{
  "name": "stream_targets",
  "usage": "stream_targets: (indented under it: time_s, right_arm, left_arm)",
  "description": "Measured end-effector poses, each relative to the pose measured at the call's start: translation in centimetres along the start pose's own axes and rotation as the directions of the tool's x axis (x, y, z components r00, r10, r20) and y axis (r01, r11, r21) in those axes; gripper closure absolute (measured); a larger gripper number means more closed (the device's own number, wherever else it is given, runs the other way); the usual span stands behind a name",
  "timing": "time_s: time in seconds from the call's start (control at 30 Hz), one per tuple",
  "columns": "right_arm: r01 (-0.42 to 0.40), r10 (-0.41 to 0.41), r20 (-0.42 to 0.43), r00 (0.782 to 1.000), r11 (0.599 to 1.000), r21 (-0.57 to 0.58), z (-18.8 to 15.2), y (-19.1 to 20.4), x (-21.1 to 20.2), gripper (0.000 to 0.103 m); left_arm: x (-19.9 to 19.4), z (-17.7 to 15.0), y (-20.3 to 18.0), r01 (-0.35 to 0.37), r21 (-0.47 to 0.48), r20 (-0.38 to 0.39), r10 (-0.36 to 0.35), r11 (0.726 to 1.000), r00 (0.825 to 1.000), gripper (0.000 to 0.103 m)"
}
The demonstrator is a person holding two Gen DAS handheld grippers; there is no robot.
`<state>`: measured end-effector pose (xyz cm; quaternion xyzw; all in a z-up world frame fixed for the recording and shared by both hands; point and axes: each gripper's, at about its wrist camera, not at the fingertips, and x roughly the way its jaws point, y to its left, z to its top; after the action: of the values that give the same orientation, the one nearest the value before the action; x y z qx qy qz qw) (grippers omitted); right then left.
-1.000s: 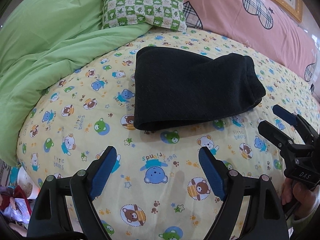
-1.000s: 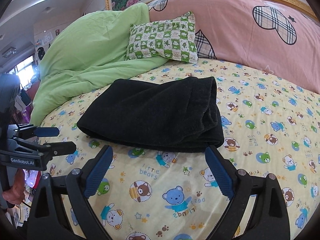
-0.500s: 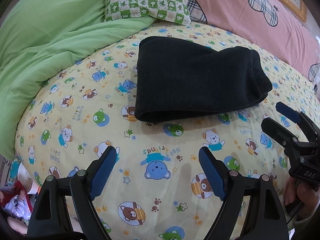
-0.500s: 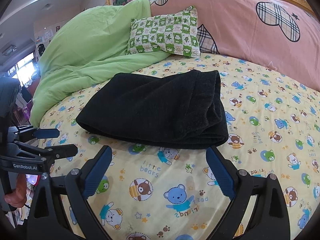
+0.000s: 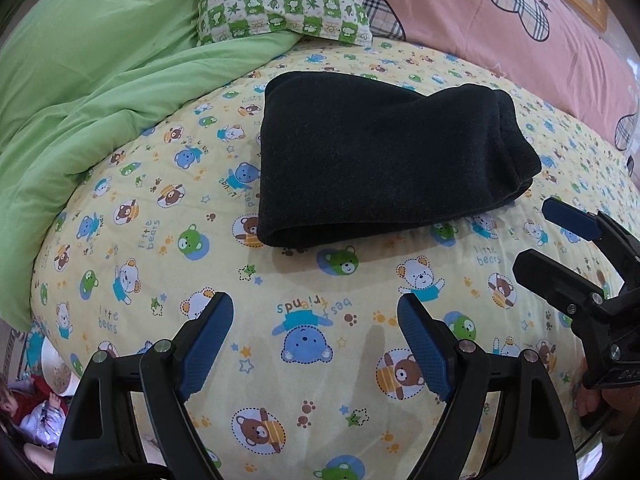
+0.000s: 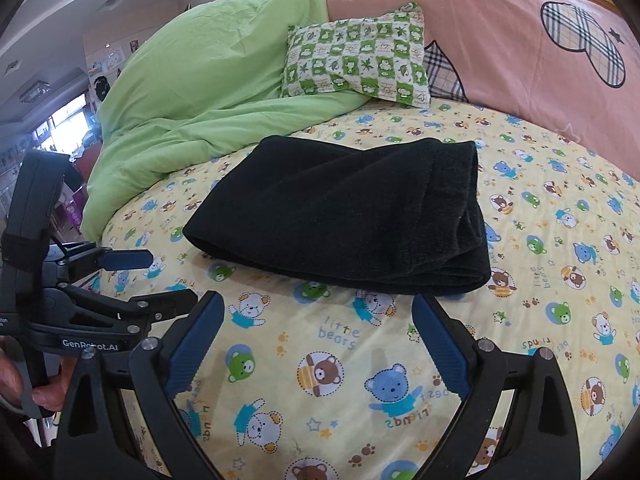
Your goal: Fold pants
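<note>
Folded pants (image 5: 380,160) — inner layers hidden, grippers apart

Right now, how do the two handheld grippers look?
Both the left gripper and the right gripper have black plastic frames, silver rivets and ribbed blue finger pads. The left gripper's body carries white "GenRobot.AI" lettering.

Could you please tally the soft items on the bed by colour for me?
Black: 1, the folded pants
Green: 2, the quilt and the checked pillow
Pink: 1, the cover
Yellow: 1, the bear-print sheet
Total: 5
</note>
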<state>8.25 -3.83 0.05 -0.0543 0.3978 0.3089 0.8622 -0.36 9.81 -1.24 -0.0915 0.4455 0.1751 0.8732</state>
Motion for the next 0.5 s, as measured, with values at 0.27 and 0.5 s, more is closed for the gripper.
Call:
stream_targets:
  time_s: [0.27,0.5]
  right_arm:
    - [-0.013,0.013,-0.020,1.000,1.000,0.000,0.7,0.0,0.5,0.008]
    - [-0.006,0.006,-0.028,1.000,1.000,-0.001,1.4,-0.2,0.8,0.008]
  left_arm:
    - [0.3,0.2,0.2,-0.002,-0.002,-0.012,0.002,1.000,1.000,0.018]
    - [0.4,0.8,0.6,-0.003,-0.016,-0.013,0.003,1.000,1.000,0.018]
